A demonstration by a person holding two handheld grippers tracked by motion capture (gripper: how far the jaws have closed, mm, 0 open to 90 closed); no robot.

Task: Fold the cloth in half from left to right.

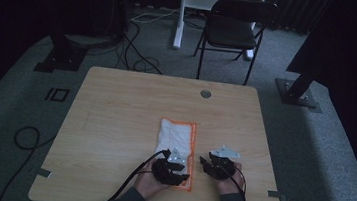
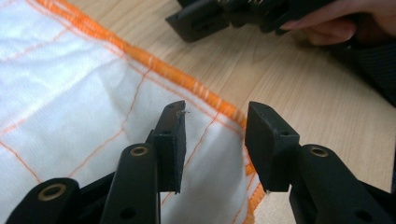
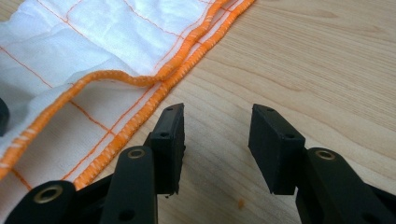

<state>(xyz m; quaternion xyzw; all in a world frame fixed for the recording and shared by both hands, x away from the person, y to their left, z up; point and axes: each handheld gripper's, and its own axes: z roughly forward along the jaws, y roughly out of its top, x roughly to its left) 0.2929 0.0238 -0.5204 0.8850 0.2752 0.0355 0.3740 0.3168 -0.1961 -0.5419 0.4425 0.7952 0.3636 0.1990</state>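
Note:
A white cloth with orange edging and thin orange grid lines (image 1: 176, 139) lies folded lengthwise on the wooden table (image 1: 114, 114). My left gripper (image 1: 173, 168) hovers over the cloth's near end, its jaws open above the cloth's corner (image 2: 219, 140). My right gripper (image 1: 214, 164) sits just right of the cloth, open over bare wood (image 3: 215, 140), with the cloth's orange hem (image 3: 154, 93) close to its left jaw. In the left gripper view, the right gripper (image 2: 224, 14) and the hand holding it (image 2: 327, 23) show at the top.
A black folding chair (image 1: 234, 28) and a white desk leg (image 1: 180, 15) stand beyond the table. A round grommet (image 1: 206, 94) is set in the table's far edge. Cables (image 1: 26, 140) trail on the grey floor at the left.

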